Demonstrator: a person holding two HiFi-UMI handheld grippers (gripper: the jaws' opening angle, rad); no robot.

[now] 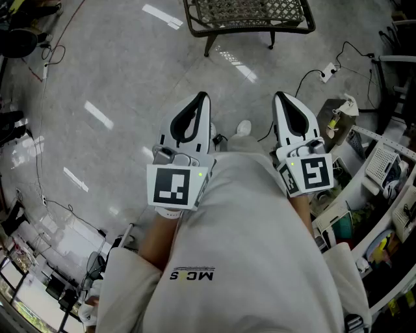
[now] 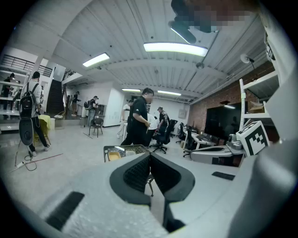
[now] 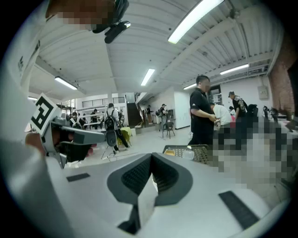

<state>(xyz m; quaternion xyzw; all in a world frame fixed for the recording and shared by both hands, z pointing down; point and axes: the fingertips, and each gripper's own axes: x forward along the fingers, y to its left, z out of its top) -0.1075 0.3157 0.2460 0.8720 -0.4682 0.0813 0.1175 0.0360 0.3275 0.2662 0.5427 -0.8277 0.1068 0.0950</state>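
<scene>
In the head view the person holds both grippers close against a white shirt (image 1: 253, 247), pointing away over a grey floor (image 1: 110, 78). The left gripper (image 1: 203, 97) and the right gripper (image 1: 279, 97) sit side by side, a little apart, each with its marker cube (image 1: 174, 185) at the near end. Both have their jaws pressed together with nothing in them. Far ahead, well apart from both tips, stands a mesh desk (image 1: 247, 16) on dark legs. A white shoe (image 1: 244, 128) shows between the two grippers, and a power strip (image 1: 328, 69) with its cable lies on the floor to the right.

The left gripper view looks along the left gripper (image 2: 150, 155) – its dark ribbed pads meet at the tips, no gap, nothing clamped. Just beyond the tips is the mesh desk (image 2: 122, 151), carrying a small yellow thing (image 2: 114, 156). A person in black (image 2: 139, 118) stands behind it.

The right gripper view shows the right gripper (image 3: 152, 155) likewise closed and empty. The mesh desk (image 3: 188, 151) lies beyond and to the right of its tips, with the person in black (image 3: 201, 111) just behind it.
</scene>
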